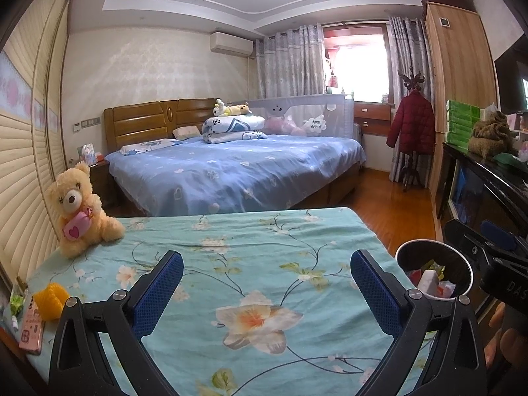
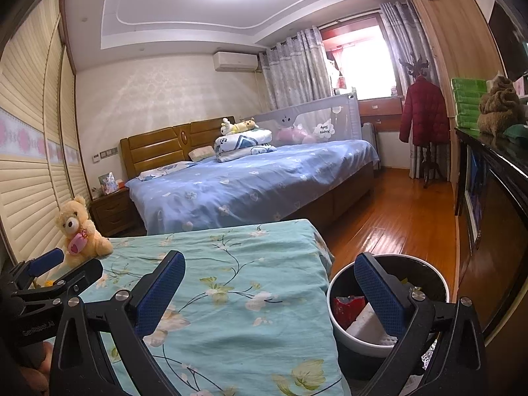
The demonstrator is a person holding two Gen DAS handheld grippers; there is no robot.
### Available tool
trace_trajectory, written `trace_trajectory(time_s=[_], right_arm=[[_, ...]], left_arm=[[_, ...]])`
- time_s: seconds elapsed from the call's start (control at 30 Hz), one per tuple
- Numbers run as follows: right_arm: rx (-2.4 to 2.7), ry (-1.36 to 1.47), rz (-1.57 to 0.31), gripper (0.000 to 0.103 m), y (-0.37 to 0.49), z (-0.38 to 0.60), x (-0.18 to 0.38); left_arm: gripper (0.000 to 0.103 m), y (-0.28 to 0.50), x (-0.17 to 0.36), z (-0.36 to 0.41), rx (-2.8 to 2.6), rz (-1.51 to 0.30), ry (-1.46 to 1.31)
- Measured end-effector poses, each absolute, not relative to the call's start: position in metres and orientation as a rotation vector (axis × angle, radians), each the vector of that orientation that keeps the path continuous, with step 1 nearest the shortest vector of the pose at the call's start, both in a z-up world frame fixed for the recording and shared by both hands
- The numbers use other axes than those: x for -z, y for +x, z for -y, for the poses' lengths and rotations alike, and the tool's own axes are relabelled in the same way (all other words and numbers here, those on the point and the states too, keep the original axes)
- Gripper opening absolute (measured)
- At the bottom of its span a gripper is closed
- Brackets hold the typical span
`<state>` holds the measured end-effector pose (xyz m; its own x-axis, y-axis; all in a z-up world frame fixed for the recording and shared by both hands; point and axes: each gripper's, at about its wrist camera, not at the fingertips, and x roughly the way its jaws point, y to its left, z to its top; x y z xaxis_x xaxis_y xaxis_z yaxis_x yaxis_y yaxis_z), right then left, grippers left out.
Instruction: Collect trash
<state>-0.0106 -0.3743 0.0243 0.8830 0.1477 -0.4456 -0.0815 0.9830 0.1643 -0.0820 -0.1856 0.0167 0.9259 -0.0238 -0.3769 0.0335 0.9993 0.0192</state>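
— Bedroom, daylight at the window: what fills the foreground?

— Floral teal bedspread [image 1: 250, 264] on the near bed, running away toward a larger blue bed [image 1: 237, 168]. Both grippers hover over its near end, side by side.

— And the trash?

— Already gathered, by the look of it. A round wastebasket [image 2: 336, 297] stands on the floor just beside the bed's right edge, holding a red wrapper [image 2: 346, 307] and a white foam block [image 2: 366, 326]. Nothing that reads as litter shows on the open middle of the spread.

— Which tool is nearer the bin?

— The right gripper [image 2: 267, 293]. Its right finger overlaps the basket's rim in the right wrist view, so the bin lies forward and to the right of its jaws. The left gripper [image 1: 267, 290] sits further in over the bed, the basket off to its right.

— Jaws?

— Both spread wide, both empty.

— Anything left to collect?

— Possibly at the far left edge: a yellow knitted item [image 1: 51, 300], a pink phone [image 1: 31, 333] and a small green-and-white packet [image 1: 16, 300] lie near a teddy bear [image 1: 77, 208]. Whether the packet is trash cannot be told. If so, the left gripper is closer, and it would need to swing left.
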Motion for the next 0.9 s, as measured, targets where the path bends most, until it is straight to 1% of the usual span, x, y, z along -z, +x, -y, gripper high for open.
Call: trace_trajectory(time_s=[0.9], right_arm=[[-0.136, 0.141, -0.464, 0.103, -0.0128, 0.3687, -0.0287]], left_arm=[[0.102, -0.0872, -0.0145, 0.1872, 0.031, -0.363, 0.031]])
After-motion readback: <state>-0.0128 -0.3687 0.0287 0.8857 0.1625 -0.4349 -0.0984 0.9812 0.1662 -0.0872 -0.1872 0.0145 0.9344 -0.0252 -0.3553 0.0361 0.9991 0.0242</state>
